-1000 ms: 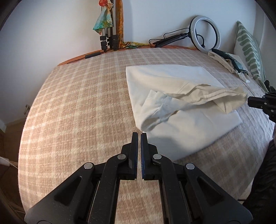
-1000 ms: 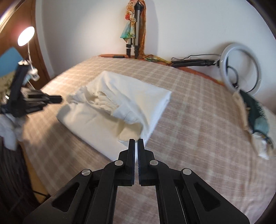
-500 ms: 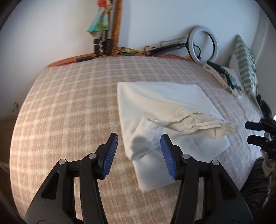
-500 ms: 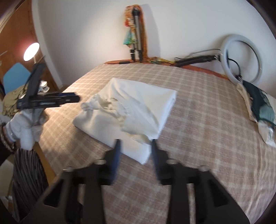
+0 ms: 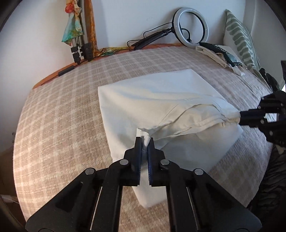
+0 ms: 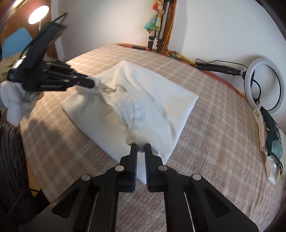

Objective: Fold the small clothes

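A white wall [image 5: 35,35] backs the plaid-covered bed [image 5: 59,116]; a lamp [image 6: 38,14] glows beside it.

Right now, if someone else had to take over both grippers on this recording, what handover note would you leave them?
Left gripper: shut on one end of the cream garment's loose upper edge.
Right gripper: shut on the other end of that same edge.
The garment lies partly folded on the checked bedspread, its upper layer bunched between the two grips.
Done: both ends pinched.
Left: probably lift the edge taut, carry it over for the next fold, lay it flat and release.
A second pile of clothes sits near the ring light, untouched.
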`<state>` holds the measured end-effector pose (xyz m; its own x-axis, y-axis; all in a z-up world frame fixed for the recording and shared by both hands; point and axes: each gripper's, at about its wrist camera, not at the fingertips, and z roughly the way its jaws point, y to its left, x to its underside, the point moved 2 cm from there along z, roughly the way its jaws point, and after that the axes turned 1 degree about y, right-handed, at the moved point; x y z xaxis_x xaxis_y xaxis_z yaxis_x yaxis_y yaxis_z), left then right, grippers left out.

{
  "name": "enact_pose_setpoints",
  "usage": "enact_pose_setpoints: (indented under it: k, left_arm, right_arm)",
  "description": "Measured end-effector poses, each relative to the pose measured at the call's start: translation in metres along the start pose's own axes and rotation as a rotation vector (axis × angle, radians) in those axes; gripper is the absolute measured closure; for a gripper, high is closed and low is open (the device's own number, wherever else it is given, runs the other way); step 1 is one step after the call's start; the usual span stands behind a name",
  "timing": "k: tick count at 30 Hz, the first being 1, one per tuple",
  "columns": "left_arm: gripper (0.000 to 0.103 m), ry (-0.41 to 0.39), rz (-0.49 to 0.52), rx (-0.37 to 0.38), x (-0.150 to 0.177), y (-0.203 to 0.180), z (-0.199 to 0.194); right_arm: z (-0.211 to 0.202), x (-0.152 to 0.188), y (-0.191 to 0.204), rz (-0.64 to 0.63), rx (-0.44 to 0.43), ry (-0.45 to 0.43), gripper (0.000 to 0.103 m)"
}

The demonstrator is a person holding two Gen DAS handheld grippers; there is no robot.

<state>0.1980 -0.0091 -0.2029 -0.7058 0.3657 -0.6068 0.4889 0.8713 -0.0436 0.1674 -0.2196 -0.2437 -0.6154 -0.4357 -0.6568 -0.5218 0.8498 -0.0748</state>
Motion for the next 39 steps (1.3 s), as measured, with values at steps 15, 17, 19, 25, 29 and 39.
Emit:
enact_pose_setpoints:
  k: [15,17,19,25,29,39]
  left_arm:
    - [0.053,-0.009,-0.104,0.039,0.06,0.004,-0.053]
    - [0.053,-0.011,-0.23,0.086,0.061,0.023,-0.056]
    - [0.053,0.006,-0.36,0.146,0.061,0.04,-0.05]
    - [0.081,0.081,-0.445,0.186,0.059,0.041,-0.021]
    - [0.095,0.086,-0.44,0.199,0.055,0.035,-0.013]
    - [0.098,0.096,-0.497,0.285,0.061,0.048,-0.027]
  right_arm:
    - [-0.036,0.036,-0.008,0.049,-0.085,0.022,0.069]
    - [-0.046,0.038,-0.027,0.18,-0.145,-0.027,0.058]
    - [-0.043,0.039,-0.047,0.339,-0.212,-0.024,0.058]
    - [-0.012,0.046,-0.072,0.626,-0.35,0.021,0.066]
    - [0.009,0.043,-0.064,0.613,-0.347,0.064,0.1]
    - [-0.02,0.049,-0.07,0.724,-0.566,-0.044,0.103]
